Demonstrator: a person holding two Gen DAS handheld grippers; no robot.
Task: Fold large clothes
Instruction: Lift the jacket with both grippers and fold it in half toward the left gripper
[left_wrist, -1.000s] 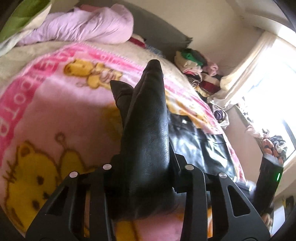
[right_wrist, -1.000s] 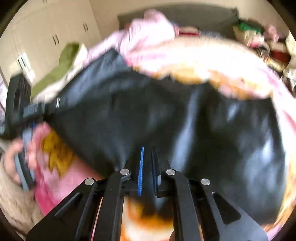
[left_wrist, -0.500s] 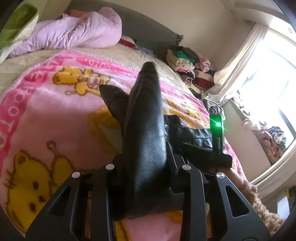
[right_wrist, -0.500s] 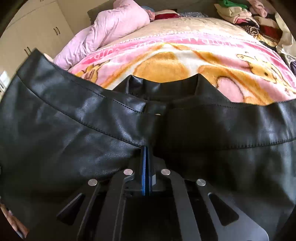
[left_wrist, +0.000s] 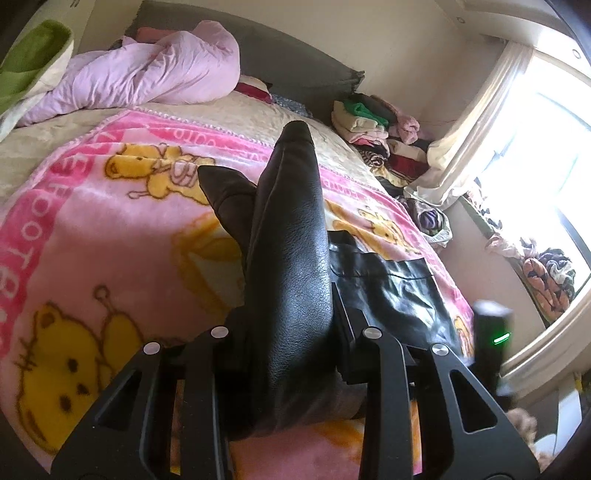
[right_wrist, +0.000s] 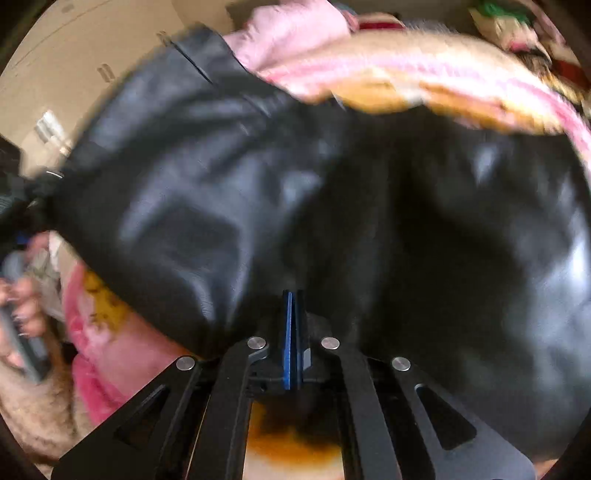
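Observation:
A black leather garment (left_wrist: 291, 258) lies partly on the pink bear-print blanket (left_wrist: 110, 229) that covers the bed. My left gripper (left_wrist: 295, 332) is shut on a thick bunched fold of it, which sticks up and away between the fingers. In the blurred right wrist view the same garment (right_wrist: 332, 203) spreads across nearly the whole picture. My right gripper (right_wrist: 293, 314) has its blue pads pressed together on the garment's near edge. The leather stretches between the two grippers. The right gripper's body, with a green light (left_wrist: 491, 339), shows at the lower right of the left wrist view.
A lilac duvet (left_wrist: 147, 77) and a green pillow (left_wrist: 29, 55) lie at the head of the bed. Folded clothes (left_wrist: 369, 118) are stacked beside the headboard, near a bright curtained window (left_wrist: 535, 166). A hand (right_wrist: 22, 317) grips a handle at left; cream wardrobe doors (right_wrist: 74, 66) stand behind.
My right gripper has dropped with the garment's edge, from taut and raised half a second ago to lower and blurred. My left gripper keeps its grip on the fold.

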